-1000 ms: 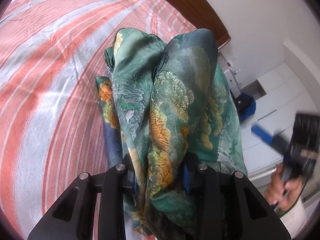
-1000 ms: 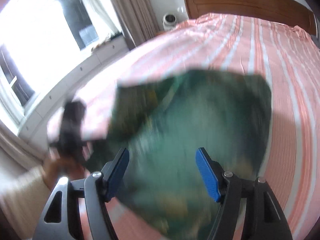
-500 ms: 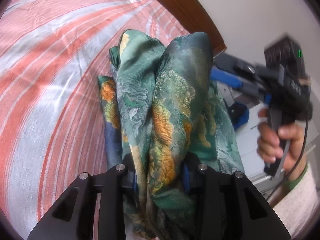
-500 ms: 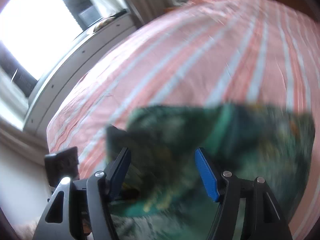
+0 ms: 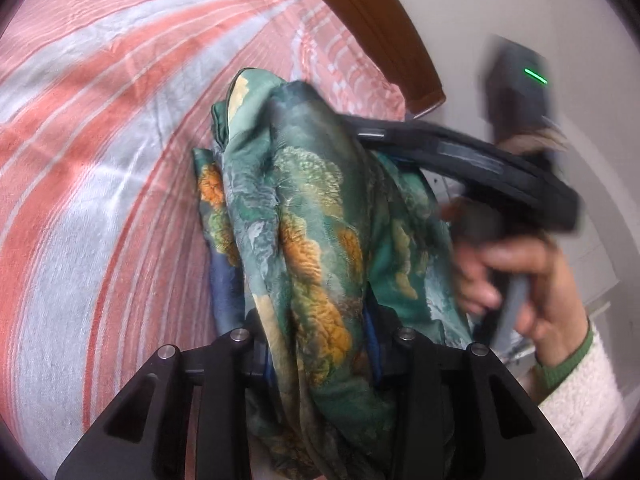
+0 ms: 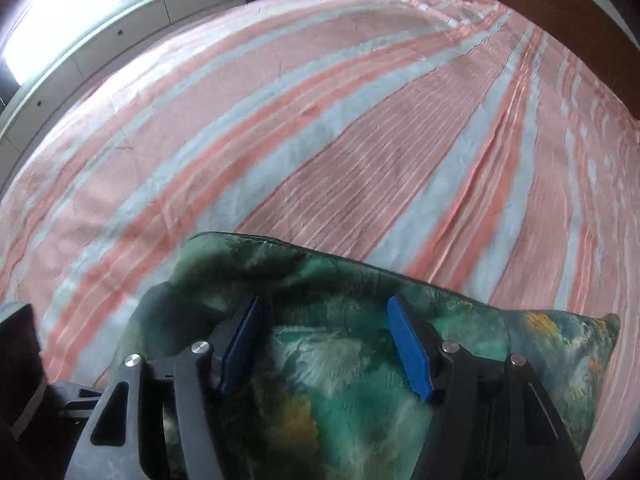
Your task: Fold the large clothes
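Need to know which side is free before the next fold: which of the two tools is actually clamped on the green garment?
The left tool: its fingers pinch a bunched fold of the green garment. The right tool stands open above the cloth, blue pads apart.

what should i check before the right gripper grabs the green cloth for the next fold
1. Left gripper shut on the green patterned garment: ok, a bunched fold runs up between its fingers.
2. Right gripper open and ready: ok, blue pads stand apart with fabric below them.
3. Right gripper already pinching an edge: not ok, nothing sits between the pads yet.
4. Which edge or corner lies under the right gripper: cannot tell, the cloth there is blurred.
5. Striped bedsheet free of other items where the fold could land: ok in the right wrist view.
6. Grippers clear of each other: cannot tell, the right one is close and blurred in the left wrist view.
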A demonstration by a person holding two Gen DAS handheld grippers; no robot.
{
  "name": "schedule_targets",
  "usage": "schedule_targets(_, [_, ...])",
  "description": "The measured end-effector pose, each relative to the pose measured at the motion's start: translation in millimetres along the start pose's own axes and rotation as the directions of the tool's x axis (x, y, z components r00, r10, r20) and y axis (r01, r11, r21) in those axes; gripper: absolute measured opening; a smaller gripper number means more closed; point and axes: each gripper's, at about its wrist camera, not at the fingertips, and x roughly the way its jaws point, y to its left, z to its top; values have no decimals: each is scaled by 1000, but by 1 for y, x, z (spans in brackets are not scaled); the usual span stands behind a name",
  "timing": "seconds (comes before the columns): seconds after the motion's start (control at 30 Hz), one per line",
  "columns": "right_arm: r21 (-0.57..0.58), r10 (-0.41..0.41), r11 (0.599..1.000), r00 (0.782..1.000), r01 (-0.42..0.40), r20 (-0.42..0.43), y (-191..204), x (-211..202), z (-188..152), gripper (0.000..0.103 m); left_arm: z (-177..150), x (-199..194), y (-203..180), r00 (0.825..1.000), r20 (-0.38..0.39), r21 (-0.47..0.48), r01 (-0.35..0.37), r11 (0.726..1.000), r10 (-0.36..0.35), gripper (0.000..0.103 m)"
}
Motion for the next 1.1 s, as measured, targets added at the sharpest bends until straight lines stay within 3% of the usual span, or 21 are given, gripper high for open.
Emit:
schedule_targets(0.07, [40, 63, 997, 995, -67, 81, -2, -45, -18, 65, -3, -3, 2, 1000, 0, -10, 11, 1000, -11, 36])
schedule_targets(0.13, [50, 55, 997, 989, -62, 136, 5, -85, -49, 65, -3, -7, 5, 1000, 1, -10, 11, 1000, -11, 36])
schedule_targets(0.2, [-2, -35, 999, 984, 36, 175, 24, -111, -95, 65, -6, -10, 5, 1000, 4, -13, 13, 1000, -13, 36])
schedule_targets(0.23, [-36, -123, 990, 973, 133, 197, 37, -120, -119, 65, -8, -12, 7, 1000, 6, -20, 16, 1000, -16, 36])
schedule_targets(0.3, [-83, -297, 943, 928, 322, 226, 52, -116, -170, 65, -12, -14, 6, 1000, 5, -21, 16, 1000, -16, 36])
schedule_targets(0.37, [-22, -355, 929, 905, 370, 233, 45, -94, -204, 65, -12, -9, -3, 1000, 6, 11, -5, 1000, 5, 37])
schedule_targets(0.4, [22, -363, 929, 901, 369, 236, 41, -85, -211, 65, -13, -10, -3, 999, 19, 35, -27, 999, 26, 37])
schedule_targets(0.47, [40, -417, 906, 869, 422, 266, 47, -72, -210, 67, -19, -13, -6, 997, 47, 74, -59, 996, 56, 37])
schedule_targets(0.53, [33, -441, 892, 854, 450, 276, 53, -65, -205, 67, -23, -19, -3, 997, 61, 66, -42, 997, 38, 37])
schedule_targets(0.63, [23, -406, 909, 870, 416, 279, 50, -74, -203, 66, -30, -35, -14, 996, 87, 70, -38, 997, 32, 47])
schedule_targets(0.67, [29, -388, 917, 875, 397, 289, 47, -86, -205, 68, -34, -46, -24, 993, 107, 82, -58, 995, 49, 59])
schedule_targets(0.7, [40, -384, 920, 875, 390, 295, 44, -96, -207, 71, -38, -57, -34, 987, 135, 97, -95, 991, 82, 82])
schedule_targets(0.77, [87, -418, 907, 863, 411, 284, 38, -115, -217, 98, -50, -82, -58, 966, 214, 140, -174, 975, 142, 102])
schedule_targets(0.83, [120, -435, 901, 860, 418, 267, 38, -136, -232, 103, -64, -102, -72, 964, 229, 188, -177, 966, 132, 102])
schedule_targets(0.9, [102, -460, 888, 856, 449, 236, 43, -146, -245, 103, -79, -115, -79, 956, 220, 204, -239, 949, 194, 102])
schedule_targets(1.0, [57, -519, 854, 838, 517, 170, 47, -146, -263, 102, -108, -126, -84, 923, 217, 235, -365, 901, 317, 102])
schedule_targets(1.1, [60, -527, 850, 841, 523, 123, 43, -149, -287, 102, -129, -128, -85, 889, 207, 248, -451, 857, 408, 102])
